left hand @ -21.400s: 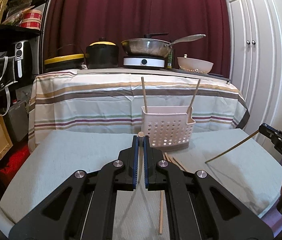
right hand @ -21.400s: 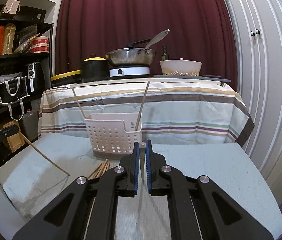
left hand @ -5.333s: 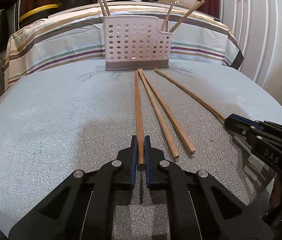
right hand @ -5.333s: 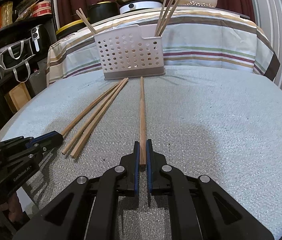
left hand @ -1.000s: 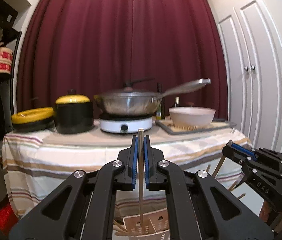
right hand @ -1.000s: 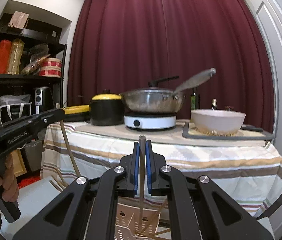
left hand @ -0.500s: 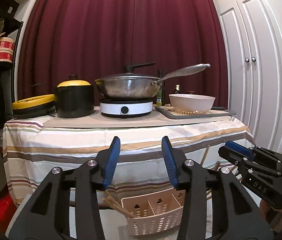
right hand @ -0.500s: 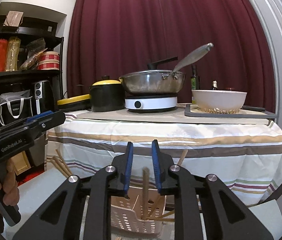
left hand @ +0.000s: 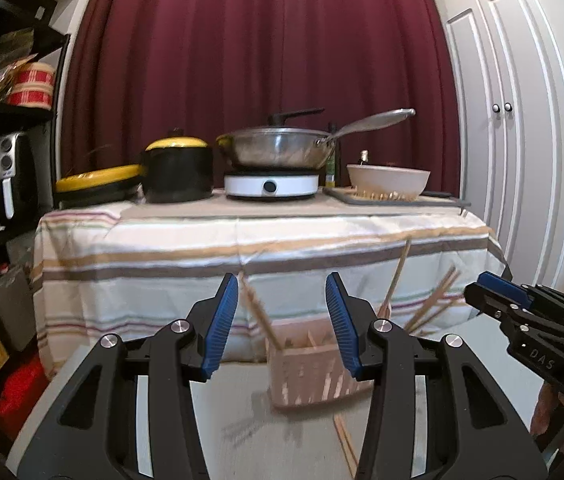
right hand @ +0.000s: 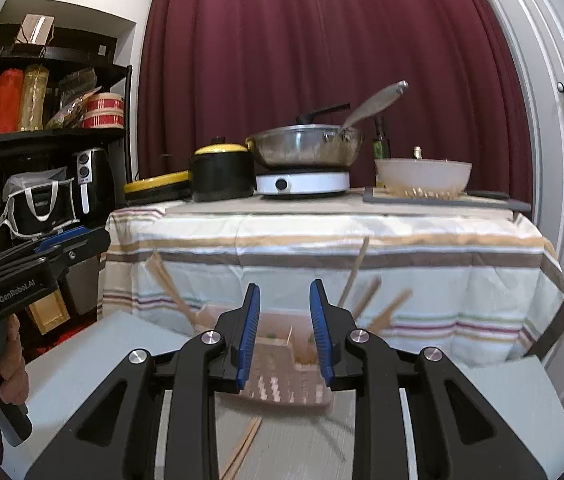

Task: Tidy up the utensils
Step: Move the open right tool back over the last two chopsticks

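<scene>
Our left tool (left hand: 282,320) and right tool (right hand: 283,330) are spreading, empty, above the pale perforated plastic basket (left hand: 309,372); only the right view shows a hand (right hand: 0,364).

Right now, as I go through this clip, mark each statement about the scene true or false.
1. The left gripper holds a chopstick. False: its jaws are opening with nothing between the pads.
2. Chopsticks stand in the basket. True.
3. Every chopstick is already in the basket. False: some chopsticks lie on the mat in front of it.
4. A pan sits on the white cooktop. True.
5. The right gripper is clamped on the basket. False: its jaws are opening, gripping nothing.
</scene>
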Tool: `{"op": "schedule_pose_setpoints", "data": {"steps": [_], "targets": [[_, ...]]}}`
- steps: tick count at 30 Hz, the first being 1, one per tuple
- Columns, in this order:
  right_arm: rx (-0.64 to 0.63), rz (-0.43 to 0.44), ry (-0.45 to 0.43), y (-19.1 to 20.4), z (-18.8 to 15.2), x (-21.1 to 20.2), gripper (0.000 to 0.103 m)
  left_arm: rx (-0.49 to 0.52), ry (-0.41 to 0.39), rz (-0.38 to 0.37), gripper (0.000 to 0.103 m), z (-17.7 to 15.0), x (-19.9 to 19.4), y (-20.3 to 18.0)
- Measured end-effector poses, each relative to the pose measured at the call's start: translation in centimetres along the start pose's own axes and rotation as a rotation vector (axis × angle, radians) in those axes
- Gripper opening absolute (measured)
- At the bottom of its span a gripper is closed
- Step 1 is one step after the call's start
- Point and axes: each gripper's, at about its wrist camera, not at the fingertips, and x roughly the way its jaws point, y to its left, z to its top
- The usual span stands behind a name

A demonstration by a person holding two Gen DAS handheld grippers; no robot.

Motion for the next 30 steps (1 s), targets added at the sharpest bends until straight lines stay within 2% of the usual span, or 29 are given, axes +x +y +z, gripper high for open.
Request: {"op": "schedule_pose_setpoints", "data": {"steps": [14, 30], "targets": [[-0.005, -0.045, 0.123, 1.8, -7.3, -2.7, 0.027, -0.037, 0.137, 0.058, 0.045, -7.7, -3.0, 0.9], [-0.003, -0.002, 0.276, 4.4, -15.4, -3.9, 0.027, -0.032, 0.288, 0.092, 0.045, -15.3, -4.4, 0.7]]}}
